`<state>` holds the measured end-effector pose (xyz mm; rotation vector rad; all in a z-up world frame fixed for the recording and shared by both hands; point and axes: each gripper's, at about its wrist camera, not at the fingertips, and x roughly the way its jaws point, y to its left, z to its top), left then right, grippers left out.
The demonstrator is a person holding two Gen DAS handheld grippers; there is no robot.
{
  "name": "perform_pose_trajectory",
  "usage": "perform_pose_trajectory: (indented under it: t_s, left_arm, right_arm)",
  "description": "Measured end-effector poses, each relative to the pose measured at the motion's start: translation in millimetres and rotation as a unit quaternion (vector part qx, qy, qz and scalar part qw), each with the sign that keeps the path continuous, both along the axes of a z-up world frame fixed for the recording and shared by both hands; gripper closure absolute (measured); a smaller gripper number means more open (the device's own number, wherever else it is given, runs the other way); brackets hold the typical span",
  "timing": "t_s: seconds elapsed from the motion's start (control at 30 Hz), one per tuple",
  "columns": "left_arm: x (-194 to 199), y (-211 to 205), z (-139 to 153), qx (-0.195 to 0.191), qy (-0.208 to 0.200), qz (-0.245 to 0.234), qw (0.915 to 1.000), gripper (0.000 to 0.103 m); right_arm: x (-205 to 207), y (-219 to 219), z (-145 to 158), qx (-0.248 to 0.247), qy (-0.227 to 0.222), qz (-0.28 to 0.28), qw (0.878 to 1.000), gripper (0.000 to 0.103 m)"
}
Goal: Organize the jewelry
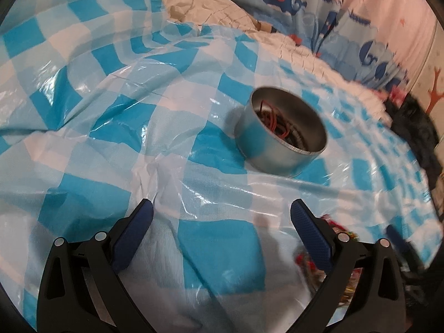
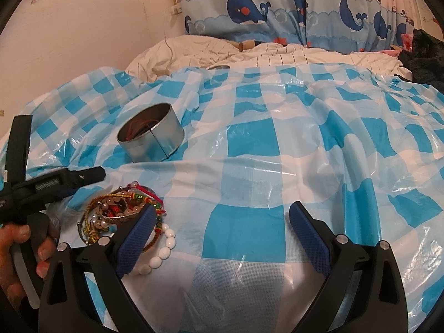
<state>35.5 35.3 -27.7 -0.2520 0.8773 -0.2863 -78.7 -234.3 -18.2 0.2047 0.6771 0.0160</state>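
Left wrist view looks over a blue-and-white checked plastic sheet (image 1: 111, 116) spread over a bed, with the left gripper (image 1: 222, 208) hovering above it, its blue-padded fingers (image 1: 133, 236) wide apart and holding nothing. Ahead and slightly right of the gripper stands a round metal tin (image 1: 280, 136), upright and uncovered, with red cords and dark strands tangled inside. At the lower right edge, partly hidden behind the right-hand finger and blurred, lies a heap of colourful jewelry (image 1: 333, 230). From the right wrist view, the right gripper (image 2: 222, 211) also has its jaws spread and empty above the sheet (image 2: 277, 138). Its left finger overlaps the pile of bracelets (image 2: 122, 211): beaded strands, woven red and green cords, and a white bead bracelet (image 2: 163, 247) trailing toward the camera. The tin (image 2: 151, 136) sits beyond the pile, well apart from it. A whale-print curtain (image 2: 277, 16) hangs behind the bed.
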Motion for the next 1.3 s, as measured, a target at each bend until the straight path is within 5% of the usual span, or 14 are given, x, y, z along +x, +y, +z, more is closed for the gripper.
perform_pose_trajectory:
  t_s: [0.27, 0.37, 0.5, 0.6, 0.73, 1.13, 1.3]
  left_arm:
    - [-24.0, -9.3, 24.9, -0.071, -0.026, -0.072, 0.9945, 0.008]
    - [-32.9, -35.0, 30.3, -0.025, -0.049, -0.117, 0.9916, 0.008]
    - [-54.2, -64.0, 41.6, 0.04, -0.101, -0.184, 0.9769, 0.008]
    - [-66.6, -75.4, 43.2, 0.063, -0.117, -0.228, 0.9647, 0.022]
    - [-66.4, -79.7, 35.9, 0.07, -0.095, -0.247, 0.9619, 0.045]
    - [-49.8, -67.8, 29.4, 0.038, -0.043, -0.227, 0.9721, 0.095]
    - [-50.1, -65.5, 35.1, 0.043, -0.045, -0.229, 0.9714, 0.1]
  right_arm:
    - [-1.6, -2.5, 3.0, 0.0, -0.006, -0.002, 1.0, 0.01]
    - [-4.5, -7.7, 5.1, 0.009, -0.016, -0.011, 1.0, 0.01]
    - [-7.8, -21.3, 6.5, 0.039, -0.025, -0.038, 0.998, 0.01]
    - [-4.7, -28.7, 4.5, 0.059, -0.014, -0.047, 0.997, 0.01]
    - [-3.9, -27.3, 5.0, 0.056, -0.011, -0.046, 0.997, 0.01]
    - [-2.6, -26.4, 4.5, 0.055, -0.009, -0.046, 0.997, 0.01]
    - [-2.5, -26.4, 4.6, 0.055, -0.009, -0.046, 0.997, 0.01]
